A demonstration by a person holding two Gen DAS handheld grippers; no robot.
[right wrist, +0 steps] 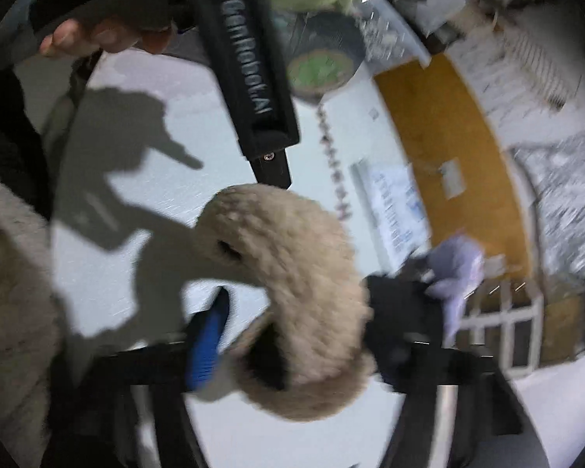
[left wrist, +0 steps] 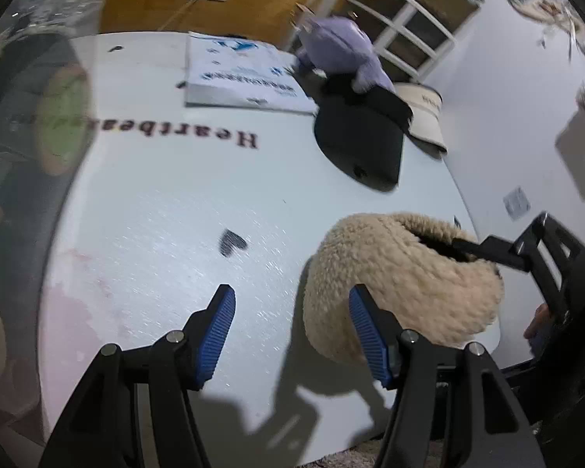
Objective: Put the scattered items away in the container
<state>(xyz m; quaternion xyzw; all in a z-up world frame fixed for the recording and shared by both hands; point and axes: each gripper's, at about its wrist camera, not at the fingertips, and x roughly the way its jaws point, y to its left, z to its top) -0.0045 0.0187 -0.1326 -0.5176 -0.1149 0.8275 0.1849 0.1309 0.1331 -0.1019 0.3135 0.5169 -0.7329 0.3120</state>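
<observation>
Now the left claw [left wrist: 292,335] stands spread wide above the white table [left wrist: 156,214], nothing between its blue pads [left wrist: 216,335]; its right finger lies just against the near side of a cream fleece hat [left wrist: 401,284]. That hat sits at the table's near right edge, and one black finger of the right claw [right wrist: 292,335] reaches into its opening from the right. In the right wrist view, which is blurred, the hat [right wrist: 304,292] lies across the right claw with its rim between the fingers; one blue pad [right wrist: 206,343] shows to the left of the rim, the other finger is hidden behind the fleece, so I cannot tell whether the claw pinches the hat or merely hooks it. Farther back on the table lie a black cap [left wrist: 362,140], a white printed box [left wrist: 238,74], and a lilac plush toy [left wrist: 339,50] resting at the cap's far side. A green round thing [left wrist: 58,124] shows blurred at the left.
</observation>
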